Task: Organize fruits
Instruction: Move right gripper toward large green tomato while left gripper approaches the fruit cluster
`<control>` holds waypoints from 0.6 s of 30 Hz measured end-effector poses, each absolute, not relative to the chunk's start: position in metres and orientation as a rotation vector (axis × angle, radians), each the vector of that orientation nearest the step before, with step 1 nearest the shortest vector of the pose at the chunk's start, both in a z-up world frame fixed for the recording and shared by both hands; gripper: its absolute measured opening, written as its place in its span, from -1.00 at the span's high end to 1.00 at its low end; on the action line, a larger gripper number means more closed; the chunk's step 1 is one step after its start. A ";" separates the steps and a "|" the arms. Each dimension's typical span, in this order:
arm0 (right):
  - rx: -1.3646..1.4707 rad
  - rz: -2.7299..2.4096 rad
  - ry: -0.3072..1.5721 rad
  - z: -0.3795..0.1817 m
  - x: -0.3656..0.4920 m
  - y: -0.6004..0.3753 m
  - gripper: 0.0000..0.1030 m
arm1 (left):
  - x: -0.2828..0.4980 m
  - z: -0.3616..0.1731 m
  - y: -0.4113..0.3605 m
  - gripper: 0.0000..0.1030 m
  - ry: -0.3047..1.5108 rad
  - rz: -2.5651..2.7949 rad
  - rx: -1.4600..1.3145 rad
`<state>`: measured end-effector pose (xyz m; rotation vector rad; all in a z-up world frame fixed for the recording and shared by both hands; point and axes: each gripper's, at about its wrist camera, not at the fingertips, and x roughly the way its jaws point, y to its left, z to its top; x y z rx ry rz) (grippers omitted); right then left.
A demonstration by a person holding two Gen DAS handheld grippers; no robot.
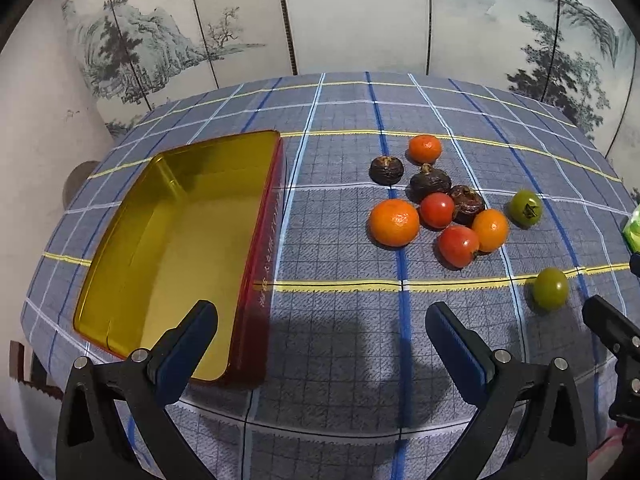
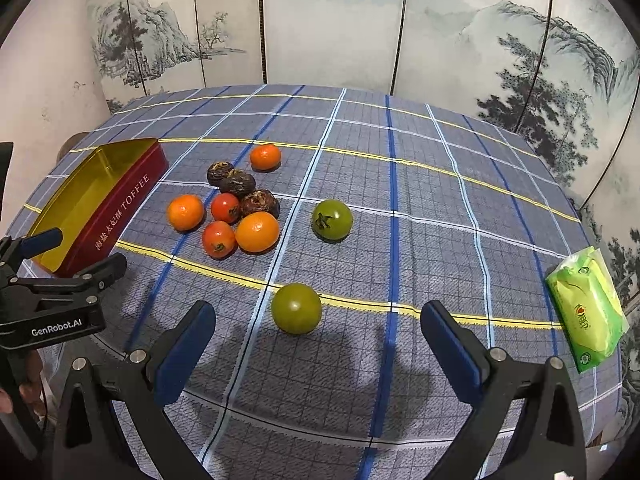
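Observation:
An empty red toffee tin (image 1: pixel 168 240) with a gold inside lies on the left of the checked cloth, also seen as the tin (image 2: pixel 100 204). A cluster of fruit sits mid-table: oranges (image 1: pixel 394 222), red tomatoes (image 1: pixel 458 245) and dark brown fruits (image 1: pixel 430 182). Two green tomatoes lie apart, one farther off (image 2: pixel 332 219) and one closer (image 2: pixel 296 308). My left gripper (image 1: pixel 322 330) hangs open near the tin's front corner, holding nothing. My right gripper (image 2: pixel 318 330) is open just behind the nearer green tomato. The left gripper (image 2: pixel 76 252) also shows in the right wrist view.
A green tissue pack (image 2: pixel 586 312) lies at the table's right edge. A painted folding screen (image 2: pixel 320 20) stands behind the table. Bare cloth (image 2: pixel 420 200) stretches right of the fruit. Part of a hand (image 2: pixel 24 388) shows at lower left.

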<state>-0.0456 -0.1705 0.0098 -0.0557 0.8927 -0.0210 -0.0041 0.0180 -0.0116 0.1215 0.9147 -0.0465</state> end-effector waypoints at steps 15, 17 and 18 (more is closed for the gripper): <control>-0.071 0.002 0.901 0.008 -0.044 -0.163 -0.81 | -0.006 -0.011 0.016 -0.99 0.914 -0.053 0.124; -0.065 0.008 0.900 0.008 -0.043 -0.163 -0.77 | -0.006 -0.010 0.016 -0.99 0.914 -0.048 0.122; -0.062 0.011 0.902 0.008 -0.043 -0.163 -0.74 | -0.007 -0.010 0.016 -0.99 0.916 -0.049 0.119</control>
